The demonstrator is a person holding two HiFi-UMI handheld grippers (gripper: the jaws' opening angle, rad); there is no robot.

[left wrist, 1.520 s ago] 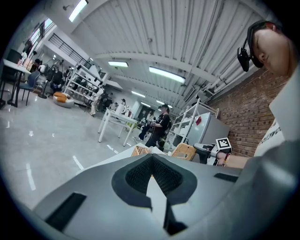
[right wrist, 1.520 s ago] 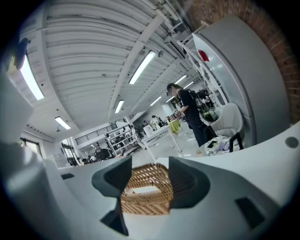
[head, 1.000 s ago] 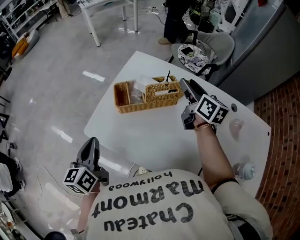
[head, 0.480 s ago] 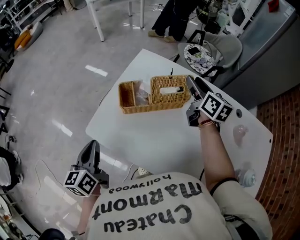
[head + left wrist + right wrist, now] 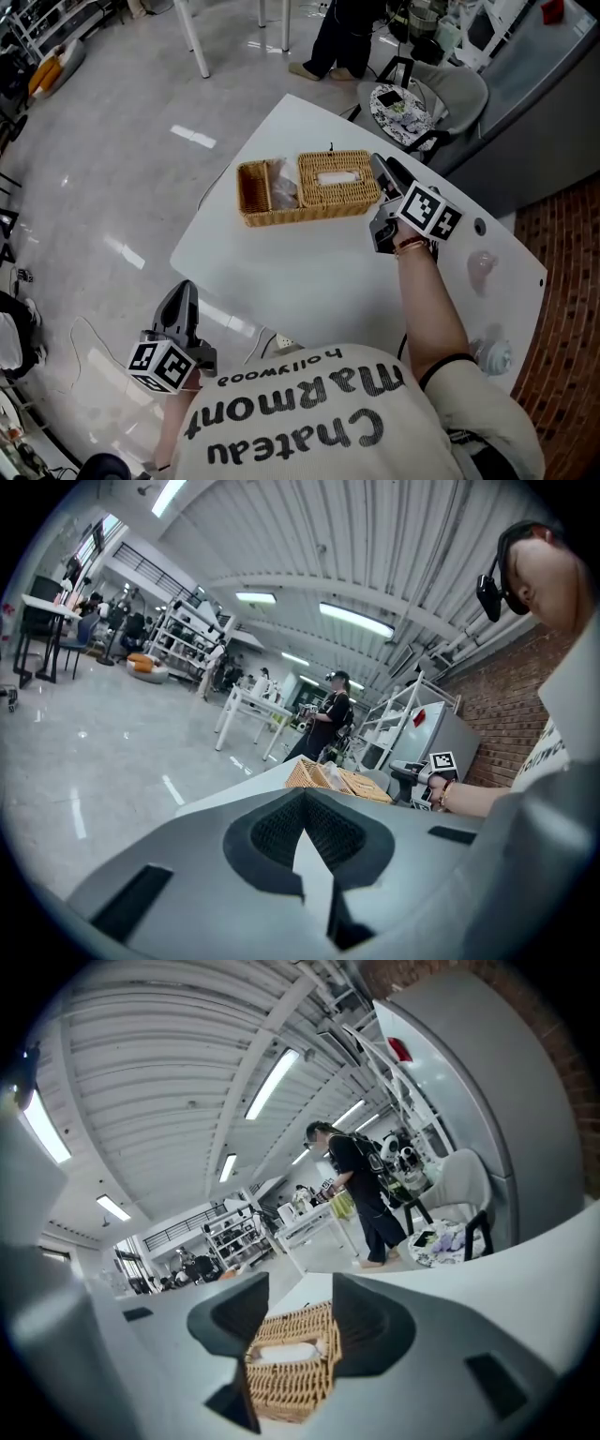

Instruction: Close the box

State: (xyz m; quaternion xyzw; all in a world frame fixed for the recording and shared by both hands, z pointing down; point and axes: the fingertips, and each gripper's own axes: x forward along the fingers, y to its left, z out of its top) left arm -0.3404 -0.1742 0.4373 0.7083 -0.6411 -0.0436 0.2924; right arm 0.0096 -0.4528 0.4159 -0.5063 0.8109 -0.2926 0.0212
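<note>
A wicker box (image 5: pixel 309 187) lies at the far side of the white table (image 5: pixel 300 277). Its slotted lid (image 5: pixel 337 176) lies flat over the right half, and the left compartment (image 5: pixel 253 189) is uncovered with clear plastic in it. My right gripper (image 5: pixel 378 167) hovers at the box's right end, open. Its jaws have just been closing slightly with nothing pressed between them; in the right gripper view the box (image 5: pixel 291 1368) lies just beyond that gripper (image 5: pixel 300 1283). My left gripper (image 5: pixel 185 286) hangs off the table's near left side, jaws together (image 5: pixel 305 799), and the box (image 5: pixel 333 780) is far ahead of it.
A plastic bottle (image 5: pixel 492 354) and a pale pink object (image 5: pixel 478 267) sit on the table's right part. Beyond the table stand a chair with a patterned cushion (image 5: pixel 398 101), a grey cabinet (image 5: pixel 539 84) and a person (image 5: pixel 342 37).
The slotted lid has come down from a raised tilt to lie flat on the box. My right gripper has sunk a little at the box's right end. The left gripper has stayed put.
</note>
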